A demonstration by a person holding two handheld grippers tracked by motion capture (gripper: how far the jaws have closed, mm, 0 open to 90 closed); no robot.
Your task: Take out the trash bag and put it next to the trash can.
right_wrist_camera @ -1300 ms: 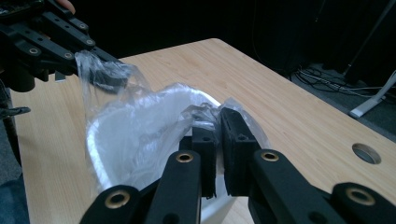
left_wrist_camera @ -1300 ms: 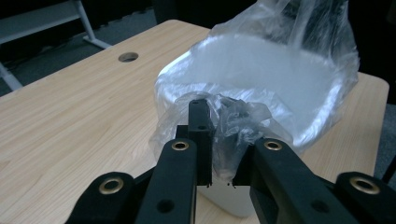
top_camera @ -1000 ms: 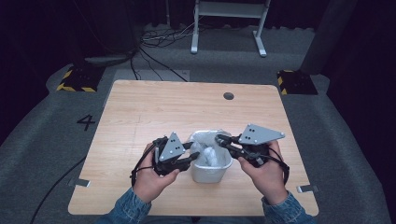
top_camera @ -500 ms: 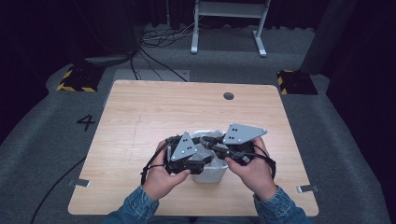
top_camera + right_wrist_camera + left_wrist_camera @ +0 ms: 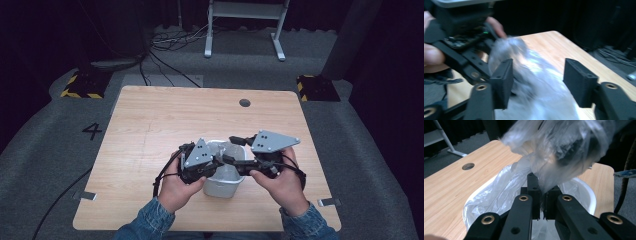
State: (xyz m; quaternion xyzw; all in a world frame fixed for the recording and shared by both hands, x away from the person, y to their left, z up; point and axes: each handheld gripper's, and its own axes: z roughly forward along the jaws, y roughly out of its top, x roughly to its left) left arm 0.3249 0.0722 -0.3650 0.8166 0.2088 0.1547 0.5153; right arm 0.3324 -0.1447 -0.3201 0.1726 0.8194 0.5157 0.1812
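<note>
Spanning most of the high view, a light wooden table [image 5: 150, 130] is sitting on grey flooring, with a small round hole [image 5: 244, 102] near its far edge. Near the person's edge a white plastic bin [image 5: 223, 185] is standing upright on the table, between the two hands. A clear plastic bag [image 5: 506, 187] is lining the bin, and its loose upper part is billowing up above the rim in the left gripper view. The left gripper [image 5: 541, 195] is hanging over the bin's left side in the person's left hand [image 5: 175, 192]; its jaws are standing clenched together, pinching a fold of the bag film just above the bin's opening. The right gripper [image 5: 537, 75], gripped in the right hand [image 5: 280, 187], is reaching in from the bin's right side; its jaws are standing wide apart, with blurred bag film lying between and below them, touching neither pad clearly.
</note>
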